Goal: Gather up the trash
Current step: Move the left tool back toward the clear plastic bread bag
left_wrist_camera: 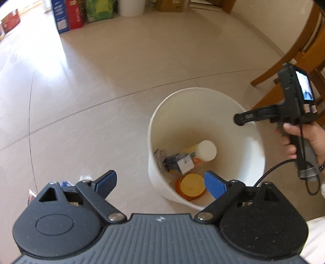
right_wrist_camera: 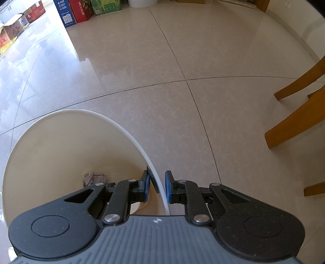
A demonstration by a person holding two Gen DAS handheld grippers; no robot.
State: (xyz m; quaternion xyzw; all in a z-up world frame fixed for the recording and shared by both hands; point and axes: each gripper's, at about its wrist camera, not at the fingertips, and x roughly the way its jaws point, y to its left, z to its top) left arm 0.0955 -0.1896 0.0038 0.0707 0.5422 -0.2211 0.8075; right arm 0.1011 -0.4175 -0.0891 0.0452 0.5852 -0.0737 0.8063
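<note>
Left gripper point(left_wrist_camera: 160, 182) hangs above the near rim of the white bin point(left_wrist_camera: 251, 130), its blue pads spread wide with nothing between them. One pad sits over the floor point(left_wrist_camera: 121, 71) just outside the bin's rim; the other sits over the bin's mouth.

Inside the bin lie the collected pieces. A bottle with a white cap point(left_wrist_camera: 205, 151) lies on its side near the middle. A dark wrapper with a white label point(left_wrist_camera: 179, 161) rests against the bottle, on the side toward the bin's left wall. A crumpled grey scrap point(left_wrist_camera: 159, 155) sits against that left wall. A round orange-and-yellow lid point(left_wrist_camera: 191, 185) lies flat at the near wall, just beside the bottle.

Right gripper point(right_wrist_camera: 157, 187) is clamped on the bin's rim, one blue pad inside the wall and one outside, with the thin white edge pinched between them. In the left wrist view this gripper reaches in from the bin's right side, carried by a hand point(left_wrist_camera: 300, 140) wrapped around its handle.

Outside the bin, to its left on the floor, small bits of litter point(left_wrist_camera: 85, 178) peek out behind the left gripper's finger; what they are cannot be told. Wooden chair legs point(right_wrist_camera: 294, 119) stand well to the bin's right, and coloured cartons point(right_wrist_camera: 79, 11) line the far wall beyond the bin.
</note>
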